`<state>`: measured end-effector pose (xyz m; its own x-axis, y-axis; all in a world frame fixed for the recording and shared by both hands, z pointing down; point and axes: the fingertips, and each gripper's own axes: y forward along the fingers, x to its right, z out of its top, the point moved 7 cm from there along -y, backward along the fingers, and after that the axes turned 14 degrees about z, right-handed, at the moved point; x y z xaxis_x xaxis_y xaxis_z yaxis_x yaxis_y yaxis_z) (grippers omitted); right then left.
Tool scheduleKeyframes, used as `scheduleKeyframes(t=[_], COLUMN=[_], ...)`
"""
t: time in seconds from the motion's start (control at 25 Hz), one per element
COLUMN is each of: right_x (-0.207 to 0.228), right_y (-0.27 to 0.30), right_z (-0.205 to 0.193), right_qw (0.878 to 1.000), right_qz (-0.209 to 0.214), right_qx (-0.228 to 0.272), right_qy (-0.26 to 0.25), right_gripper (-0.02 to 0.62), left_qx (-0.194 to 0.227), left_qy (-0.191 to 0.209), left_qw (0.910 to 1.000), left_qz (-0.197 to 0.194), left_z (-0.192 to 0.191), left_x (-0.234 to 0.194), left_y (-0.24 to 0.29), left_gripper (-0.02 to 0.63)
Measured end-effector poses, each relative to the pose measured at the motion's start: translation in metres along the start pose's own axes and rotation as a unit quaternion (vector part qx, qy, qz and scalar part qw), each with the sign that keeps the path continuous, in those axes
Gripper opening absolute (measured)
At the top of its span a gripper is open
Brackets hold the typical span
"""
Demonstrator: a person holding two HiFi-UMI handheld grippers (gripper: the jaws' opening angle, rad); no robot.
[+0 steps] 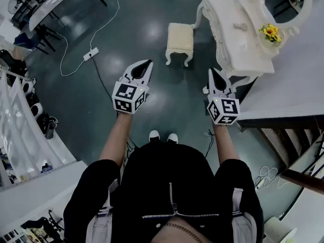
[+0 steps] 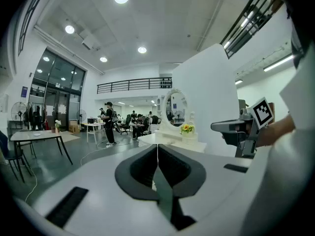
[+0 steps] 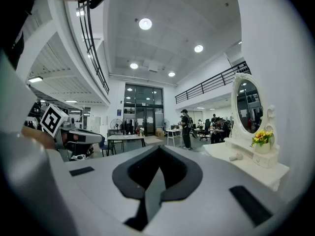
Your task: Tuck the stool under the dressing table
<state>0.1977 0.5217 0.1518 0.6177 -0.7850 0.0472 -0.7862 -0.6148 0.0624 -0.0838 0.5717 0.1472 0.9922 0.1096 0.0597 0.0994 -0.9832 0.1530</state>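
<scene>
the stool [image 1: 179, 38] stands upright on its four curved legs, cream cushion up. its top is close to square, so no long side can be told, and one side faces the dressing table [image 1: 238, 39].

the left gripper [image 1: 146, 66] has its jaws pressed together with nothing between them and touches nothing. it is held out over the dark floor [image 1: 152, 14]. the right gripper [image 1: 213, 76] is the same: jaws together, empty, clear of everything, with its tip just short of the near end of the dressing table.

the stool sits ahead of both grippers, about midway between the lines they point along and well apart from each. it is out on the open floor, just beside the table's left side and not beneath it. the dressing table lies ahead and to the right of the right gripper, whose own view shows the oval mirror [image 3: 247, 104] and yellow flowers [image 3: 261, 137] on it. a white power strip [image 1: 91, 53] lies ahead and left of the left gripper.
</scene>
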Motion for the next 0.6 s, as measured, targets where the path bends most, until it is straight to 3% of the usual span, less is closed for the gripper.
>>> scheduleKeyframes(t=[0.36,0.6], right_x=[0.006,0.013], right_y=[-0.006,-0.01], right_z=[-0.004,-0.012], right_qw=[1.0,0.999], right_qz=[0.009,0.037], right_qx=[0.005,-0.003], right_qy=[-0.006,0.009], right_gripper=[0.006,0.006], left_qx=[-0.005,-0.008], left_qy=[-0.005,-0.009], left_qw=[0.9999,0.9996], left_qz=[0.01,0.025], left_z=[-0.004,-0.01], left_x=[0.012,0.025], left_y=[0.0,-0.007], left_gripper=[0.023,0.023])
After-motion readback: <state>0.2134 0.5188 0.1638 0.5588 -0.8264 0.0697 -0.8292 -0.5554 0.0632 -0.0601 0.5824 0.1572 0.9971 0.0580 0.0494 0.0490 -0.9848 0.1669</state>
